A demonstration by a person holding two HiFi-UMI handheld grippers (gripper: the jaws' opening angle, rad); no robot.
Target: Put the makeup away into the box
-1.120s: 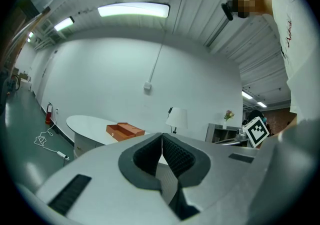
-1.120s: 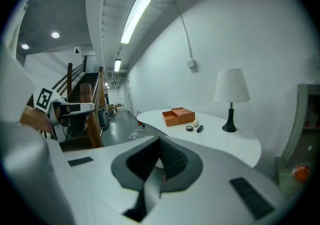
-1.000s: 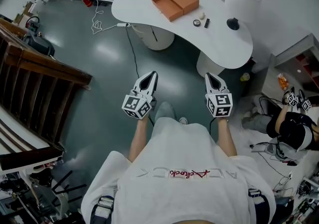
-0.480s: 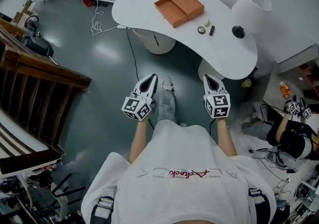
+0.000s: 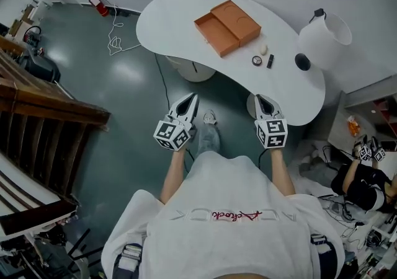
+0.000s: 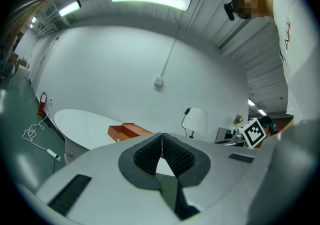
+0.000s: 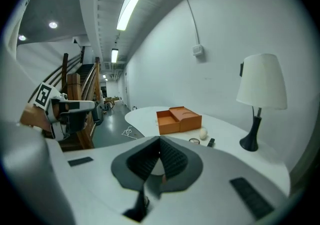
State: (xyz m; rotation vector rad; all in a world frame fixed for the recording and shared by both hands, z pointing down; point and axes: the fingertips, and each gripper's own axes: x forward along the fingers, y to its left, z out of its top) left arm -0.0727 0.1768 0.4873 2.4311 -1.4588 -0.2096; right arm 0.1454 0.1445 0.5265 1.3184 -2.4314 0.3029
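Makeup [image 5: 257,60] lies right of centre on the table [image 5: 167,17], just beside the box [image 5: 227,26]. Left gripper [image 5: 190,98] and right gripper [image 5: 260,99] are closed, empty; they should probably open before reaching.

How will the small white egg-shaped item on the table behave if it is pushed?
The egg-shaped item looks rounded, so it would probably roll on the smooth white table. It is small beside the orange box, so likely light.
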